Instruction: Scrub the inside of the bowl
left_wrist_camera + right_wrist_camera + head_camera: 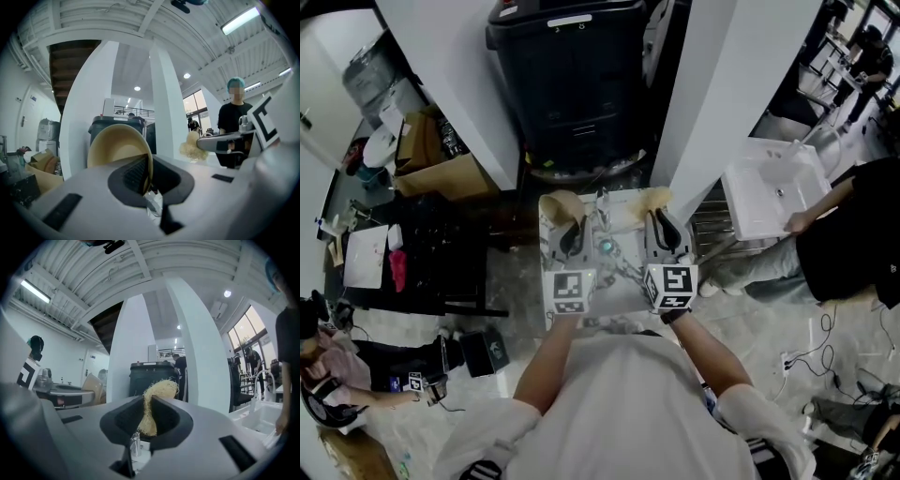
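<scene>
**A:** Where are both tools now?

**B:** The left claw is clenched on the rim of the bowl, with only a thin strip of wall between its pads. The bowl hangs in the air in front of the person, tipped up on edge. The right claw is clamped on a wad of fibrous scrubber, which it holds up beside the bowl and apart from it. No scrubbing contact yet, I'd say.

**A:** So what could go wrong?

**B:** I see 3 risks.
1. The bowl is held by 1 edge only. Pressing the scrubber into it would lever it about that pinch, so it may swivel or slip free and fall.
2. The scrubber is squashy and gripped low. A hard drag across the wall could tug it out of the pads.
3. Little fibre sticks out past the right claw. If it pushes in deep, its hard tips may strike the bowl instead of the fibres.

**A:** And the fix?

**B:** Probably light strokes, pressing toward the held rim.
</scene>
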The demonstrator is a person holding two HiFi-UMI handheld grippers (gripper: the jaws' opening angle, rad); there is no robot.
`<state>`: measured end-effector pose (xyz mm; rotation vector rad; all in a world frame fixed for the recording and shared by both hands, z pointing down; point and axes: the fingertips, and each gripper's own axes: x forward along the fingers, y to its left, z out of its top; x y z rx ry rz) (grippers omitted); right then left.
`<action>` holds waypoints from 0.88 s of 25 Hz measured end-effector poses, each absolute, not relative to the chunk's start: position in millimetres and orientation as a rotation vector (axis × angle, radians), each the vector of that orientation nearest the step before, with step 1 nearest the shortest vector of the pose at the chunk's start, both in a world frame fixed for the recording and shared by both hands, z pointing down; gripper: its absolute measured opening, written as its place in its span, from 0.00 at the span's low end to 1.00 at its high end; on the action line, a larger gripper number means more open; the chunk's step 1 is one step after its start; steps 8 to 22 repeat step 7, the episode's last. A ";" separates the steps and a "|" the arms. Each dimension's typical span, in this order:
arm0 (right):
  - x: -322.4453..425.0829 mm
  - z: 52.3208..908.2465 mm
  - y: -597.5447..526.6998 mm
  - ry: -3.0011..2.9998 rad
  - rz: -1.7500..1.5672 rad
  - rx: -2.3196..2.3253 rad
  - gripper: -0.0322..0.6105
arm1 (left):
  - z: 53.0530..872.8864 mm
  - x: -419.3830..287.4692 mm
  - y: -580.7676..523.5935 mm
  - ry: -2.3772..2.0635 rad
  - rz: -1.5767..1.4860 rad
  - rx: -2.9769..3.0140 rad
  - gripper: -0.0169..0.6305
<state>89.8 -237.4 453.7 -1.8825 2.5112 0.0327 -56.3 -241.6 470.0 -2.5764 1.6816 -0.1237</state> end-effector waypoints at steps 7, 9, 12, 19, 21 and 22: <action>92.0 462.1 -240.9 2.509 0.014 -1.921 0.13 | 472.6 -51.6 -244.0 1.650 -0.135 -2.586 0.05; 92.0 462.1 -240.9 2.509 0.014 -1.921 0.13 | 472.6 -51.6 -244.0 1.650 -0.135 -2.586 0.05; 92.0 462.1 -240.9 2.509 0.014 -1.921 0.13 | 472.6 -51.6 -244.0 1.650 -0.135 -2.586 0.05; 92.0 462.1 -240.9 2.509 0.014 -1.921 0.13 | 472.6 -51.6 -244.0 1.650 -0.135 -2.586 0.05; 92.0 462.1 -240.9 2.509 0.014 -1.921 0.13 | 472.6 -51.6 -244.0 1.650 -0.135 -2.586 0.05; 92.0 462.1 -240.9 2.509 0.014 -1.921 0.13 | 472.6 -51.6 -244.0 1.650 -0.135 -2.586 0.05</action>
